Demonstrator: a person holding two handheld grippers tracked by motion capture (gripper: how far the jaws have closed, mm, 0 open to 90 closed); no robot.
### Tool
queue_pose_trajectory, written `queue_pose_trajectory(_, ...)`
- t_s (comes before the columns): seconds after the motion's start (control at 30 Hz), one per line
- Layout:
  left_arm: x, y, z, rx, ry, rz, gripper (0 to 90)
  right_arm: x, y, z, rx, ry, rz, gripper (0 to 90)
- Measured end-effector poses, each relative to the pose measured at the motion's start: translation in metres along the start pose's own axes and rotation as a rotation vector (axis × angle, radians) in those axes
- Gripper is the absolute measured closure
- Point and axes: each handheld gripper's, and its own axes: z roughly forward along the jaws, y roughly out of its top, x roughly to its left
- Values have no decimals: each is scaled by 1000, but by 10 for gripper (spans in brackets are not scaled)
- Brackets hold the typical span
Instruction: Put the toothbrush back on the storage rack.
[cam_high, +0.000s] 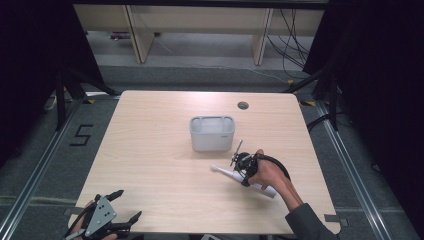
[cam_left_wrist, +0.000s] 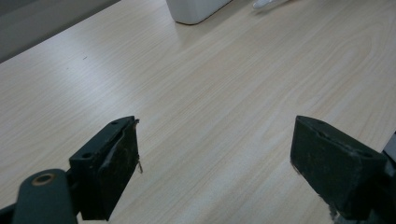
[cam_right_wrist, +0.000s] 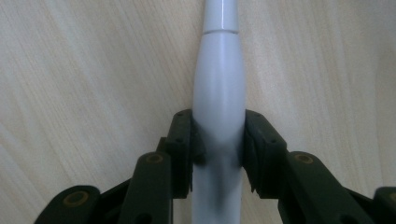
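Observation:
A white electric toothbrush (cam_high: 225, 172) lies flat on the wooden table (cam_high: 150, 150), head pointing left, just in front of a white box (cam_high: 212, 134). My right gripper (cam_high: 243, 175) comes down on its handle. In the right gripper view the two black pads press on both sides of the handle (cam_right_wrist: 219, 88), so the right gripper (cam_right_wrist: 218, 140) is shut on it. My left gripper (cam_high: 129, 204) rests at the table's near left corner, with the jaws wide apart and nothing between them (cam_left_wrist: 215, 158). The toothbrush tip (cam_left_wrist: 268, 3) peeks in at the top of the left gripper view.
The white box (cam_left_wrist: 194, 11) is open-topped and stands near the table's middle. A round cable hole (cam_high: 243, 105) sits at the back right. Dark floor, rails and shelving legs surround the table.

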Motion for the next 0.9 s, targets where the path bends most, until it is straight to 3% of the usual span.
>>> queue_pose_trajectory(0.1,-1,0,0,-10,1,-13,149,-2,3,1,17,11,-35,664)
queue_pose_trajectory(0.27,0,0,0,-2,2,-6,149,-3,8,0,51,39,-6,666)
queue_pose_trajectory(0.37,0,0,0,0,0,-4,148,-3,10,1,67,36,-19,667)
queue_pose_trajectory(0.4,-1,0,0,-14,1,-16,149,-4,11,1,76,34,-43,667)
queue_pose_trajectory(0.5,-1,0,0,-16,2,-15,149,-3,12,1,88,28,-34,667)
queue_pose_trajectory(0.57,-1,0,0,-16,2,-16,149,-4,12,1,77,30,-40,668)
queue_pose_trajectory(0.63,-1,0,-1,-12,5,-15,149,-2,10,0,68,39,-6,668)
queue_pose_trajectory(0.73,-1,0,0,-15,4,-17,149,-3,8,-3,52,30,-24,669)
queue_pose_trajectory(0.77,0,0,0,-1,-1,-1,149,-4,5,-9,6,26,-26,669)
queue_pose_trajectory(0.8,-1,-1,1,-15,13,-2,149,-4,4,-12,-7,28,-14,669)
queue_pose_trajectory(0.83,-1,0,0,-8,2,-12,148,-4,2,-15,-30,26,-25,669)
queue_pose_trajectory(0.9,-1,0,-1,-12,4,-15,149,-3,-1,-22,-61,31,3,669)
